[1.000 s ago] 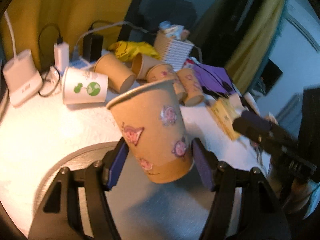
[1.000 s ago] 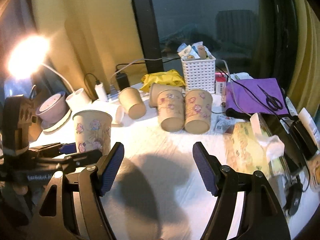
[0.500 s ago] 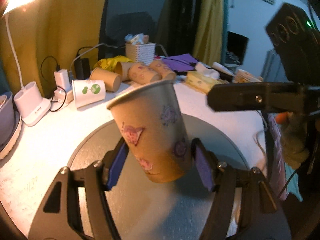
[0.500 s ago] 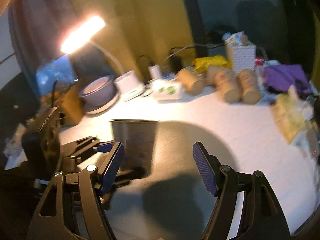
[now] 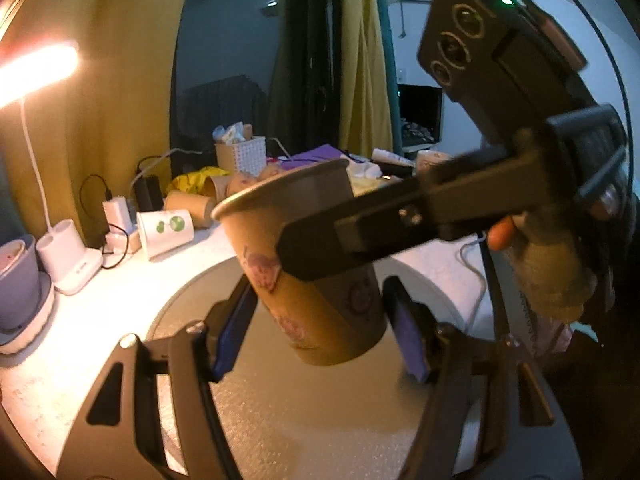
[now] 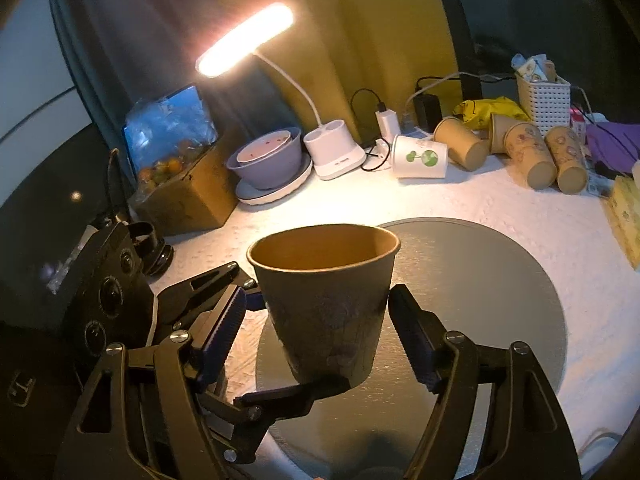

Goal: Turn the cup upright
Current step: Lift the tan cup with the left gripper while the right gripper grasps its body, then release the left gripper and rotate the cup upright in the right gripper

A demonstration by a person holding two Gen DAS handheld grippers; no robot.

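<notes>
A brown paper cup (image 5: 320,296) with pink flower prints stands mouth up, a little tilted, held above the round grey mat (image 5: 280,408). My left gripper (image 5: 320,336) is shut on the cup near its base. In the right wrist view the same cup (image 6: 324,300) sits between the fingers of my right gripper (image 6: 320,340), which is open around it with gaps on both sides. The right gripper's finger (image 5: 360,236) crosses in front of the cup in the left wrist view. The left gripper's body (image 6: 120,300) shows at left in the right wrist view.
Several paper cups (image 6: 536,152) lie on their sides at the back of the white table, with a white printed cup (image 6: 420,158). A lit desk lamp (image 6: 248,40), a purple bowl (image 6: 266,158), a white basket (image 6: 542,98), chargers and a cardboard box (image 6: 184,192) stand around.
My right gripper has swung in toward the cup until its open fingers stand around it. The left gripper still holds the cup upright over the mat.
</notes>
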